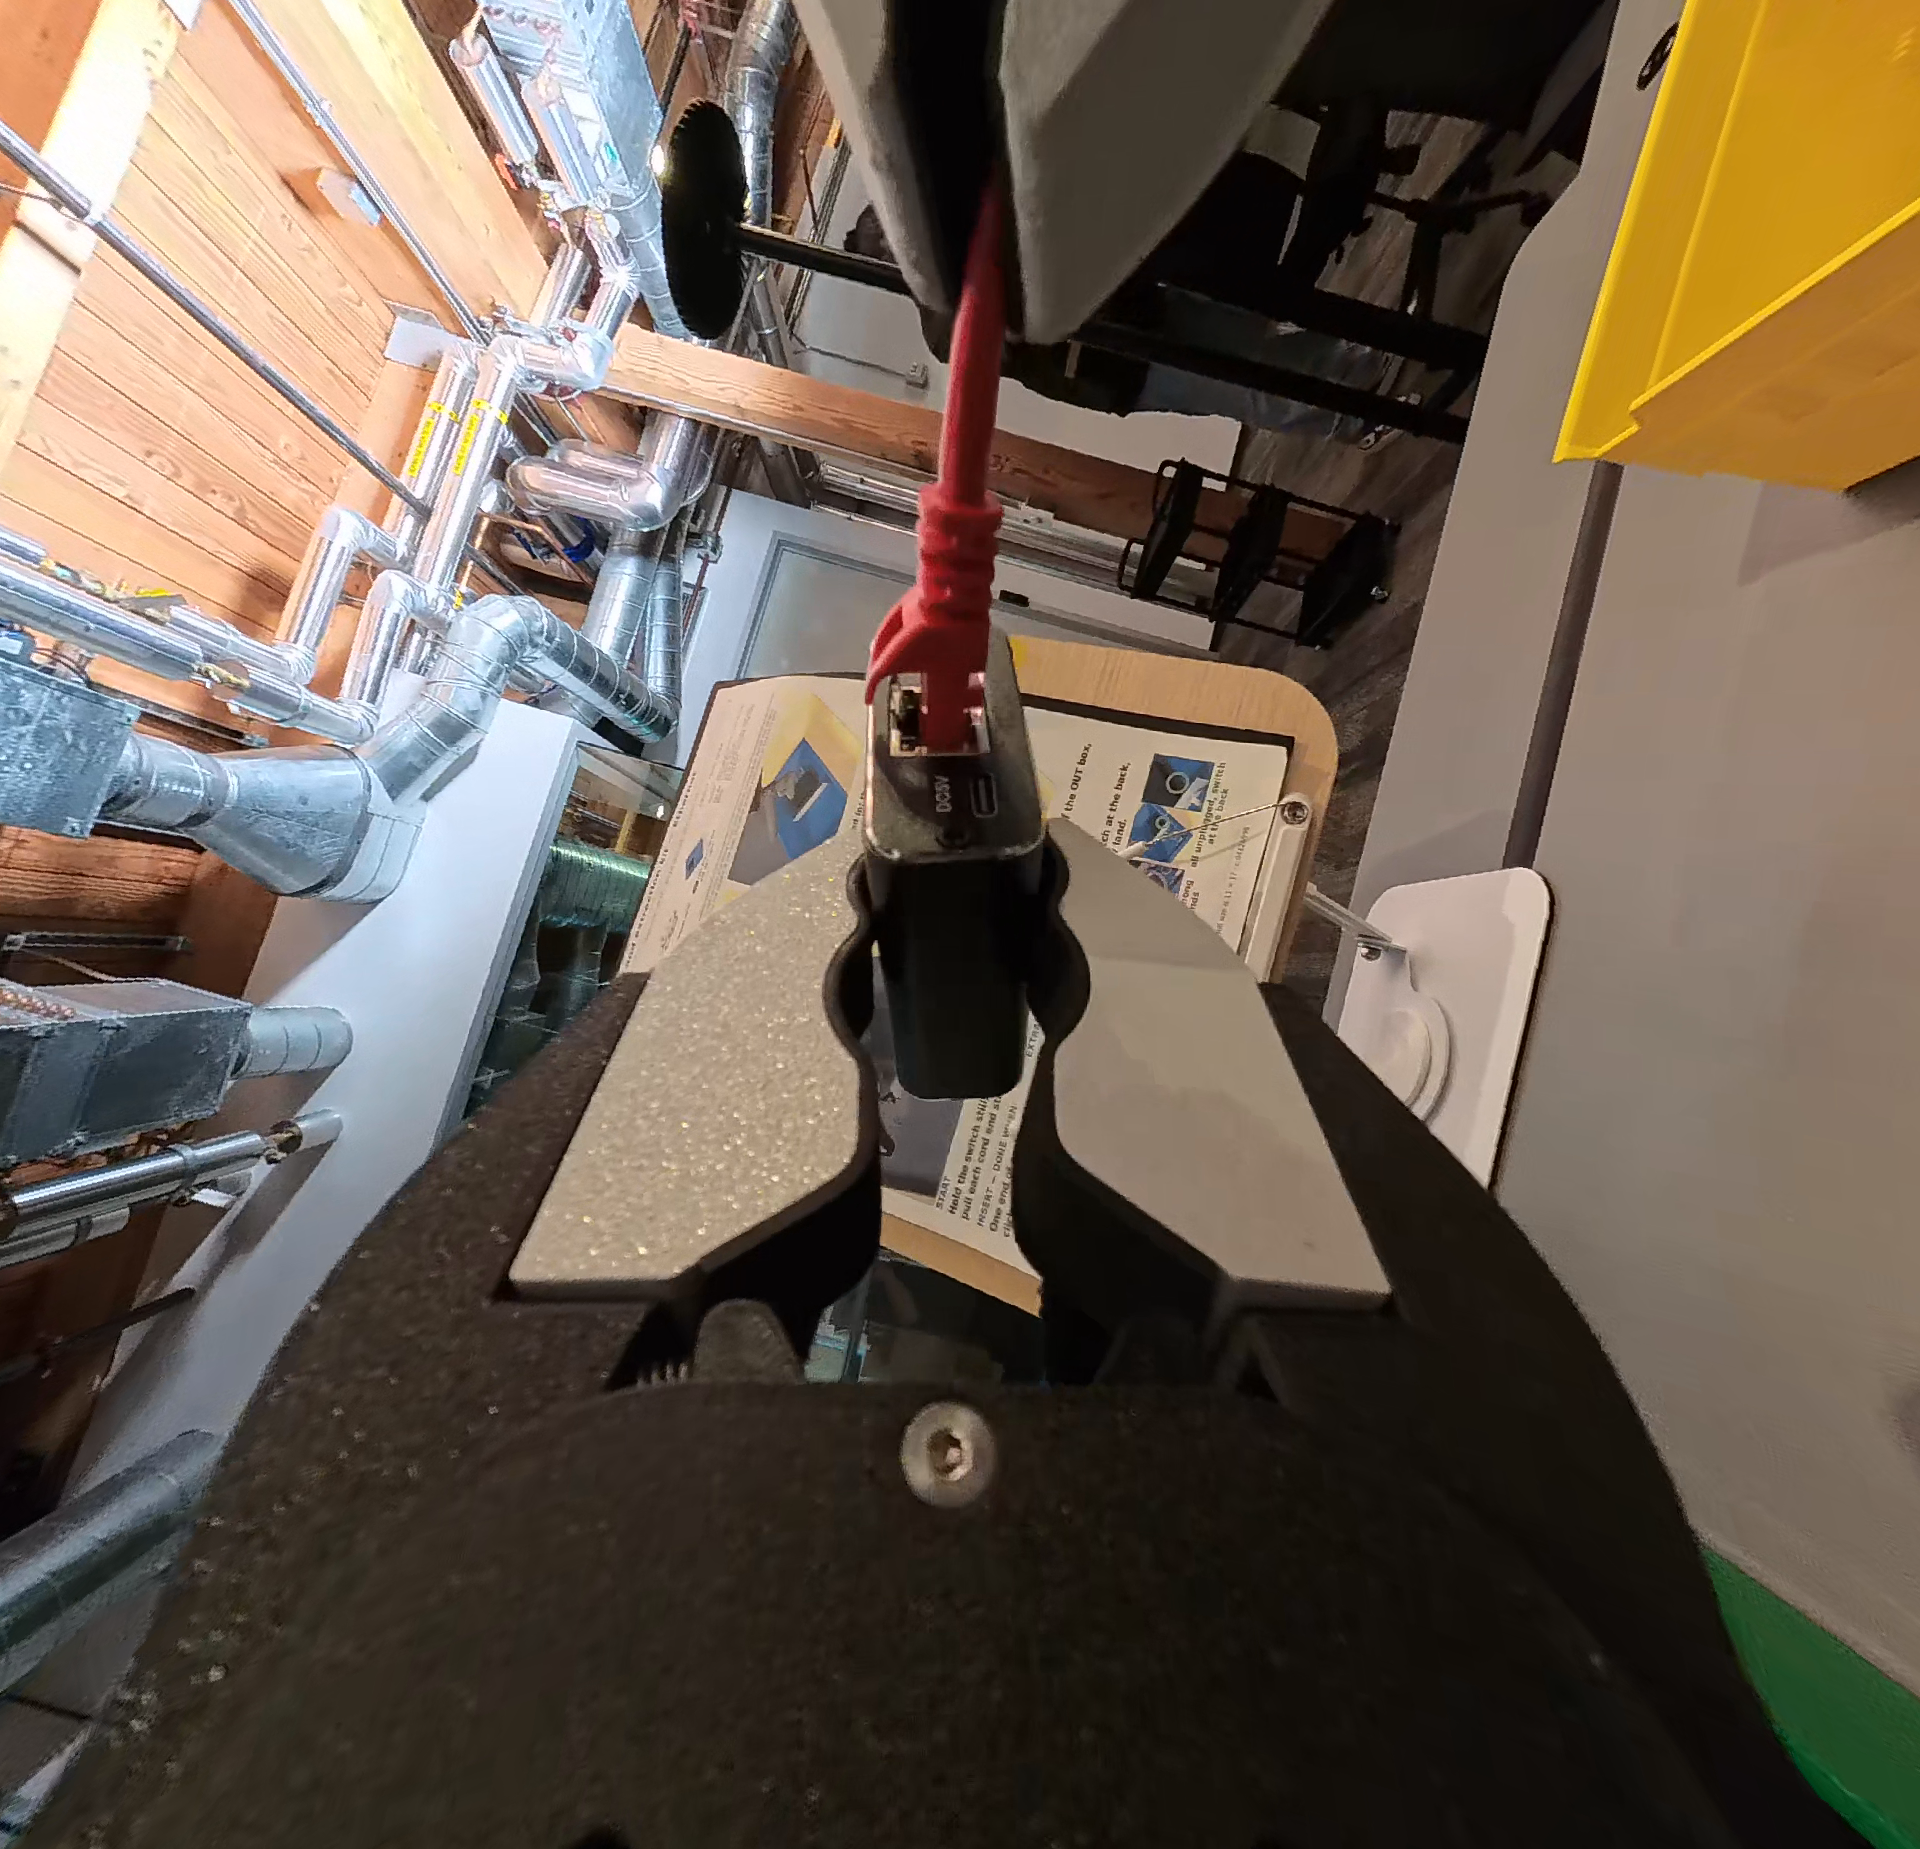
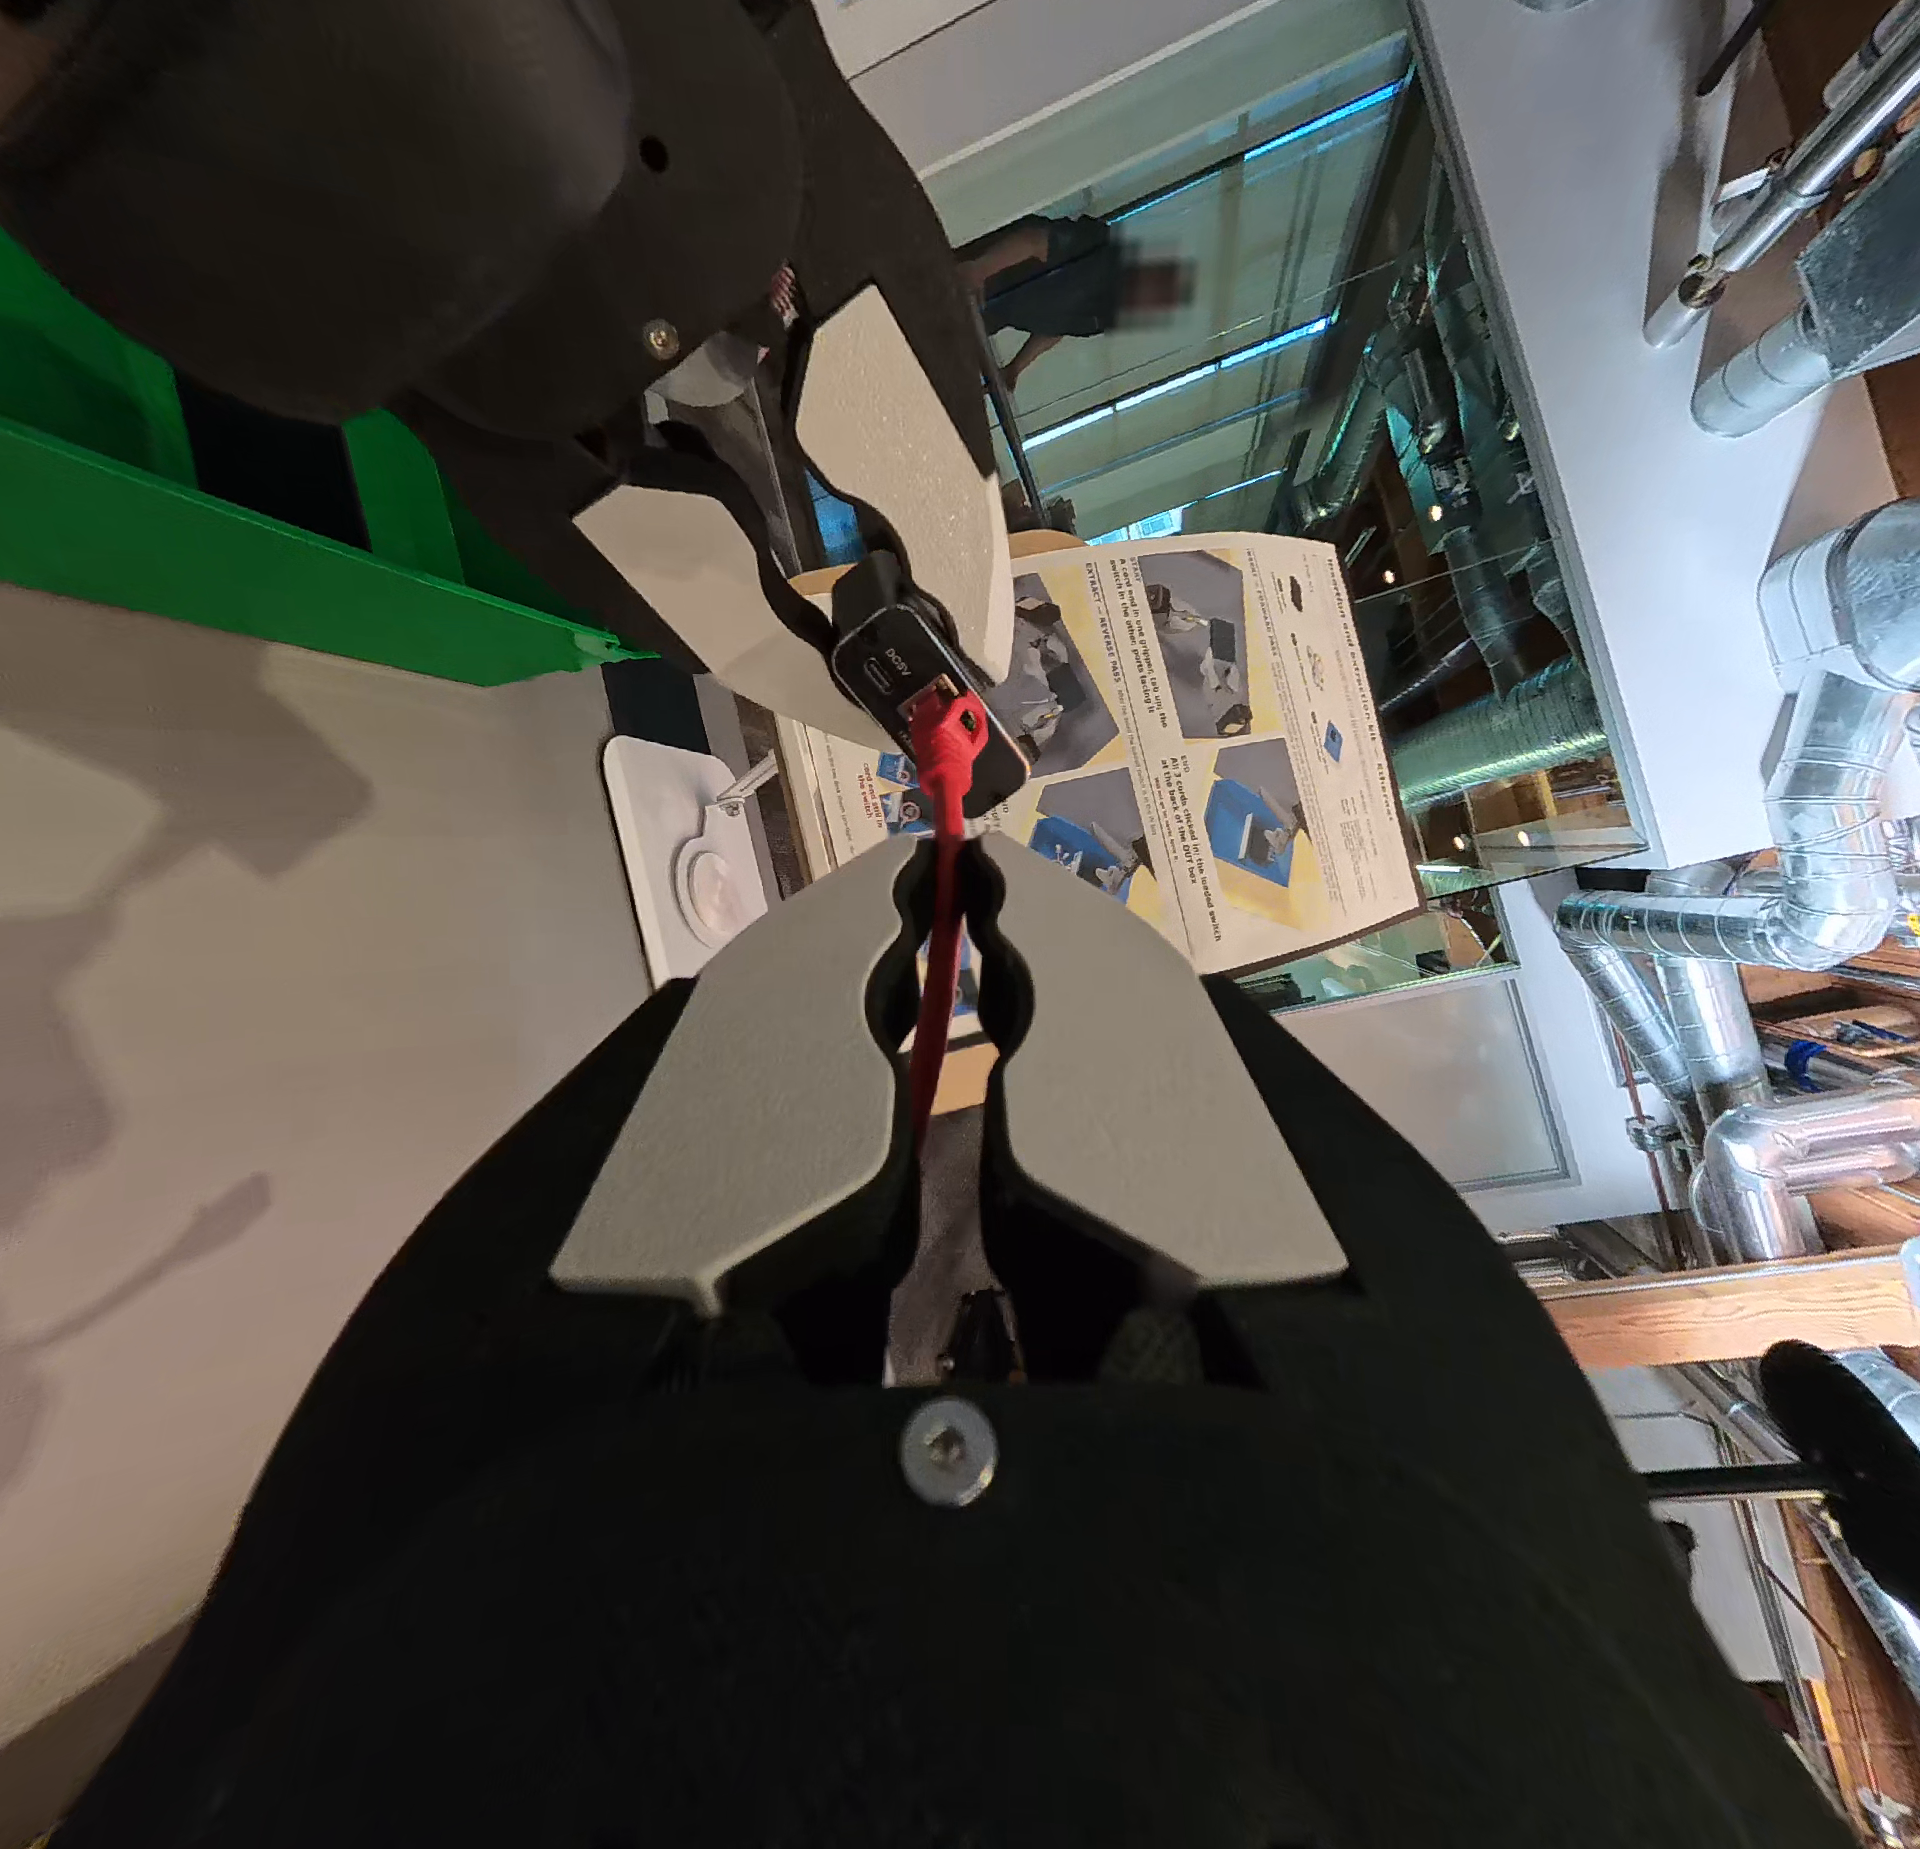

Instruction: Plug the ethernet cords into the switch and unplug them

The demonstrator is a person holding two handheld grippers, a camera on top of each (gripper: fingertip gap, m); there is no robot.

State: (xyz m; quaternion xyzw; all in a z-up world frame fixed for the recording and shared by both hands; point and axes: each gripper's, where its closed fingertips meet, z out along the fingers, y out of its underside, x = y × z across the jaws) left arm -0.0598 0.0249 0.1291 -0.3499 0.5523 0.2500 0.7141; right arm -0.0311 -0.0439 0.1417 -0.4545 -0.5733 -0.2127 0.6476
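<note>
My left gripper is shut on the small black switch, held in the air with its port end facing away. A red ethernet cord has its plug seated in one port; the port beside it is empty. The cord runs up into my right gripper, seen at the top. In the right wrist view my right gripper is shut on the red cord just behind its plug, which sits in the switch. The left gripper holds the switch there.
A printed instruction sheet on a wooden board stands behind the switch. A yellow bin hangs at right, a green bin at left, over a grey table. A white plate lies nearby. A person stands far off. One gripper's finger ends stand about 8 cm off the other's.
</note>
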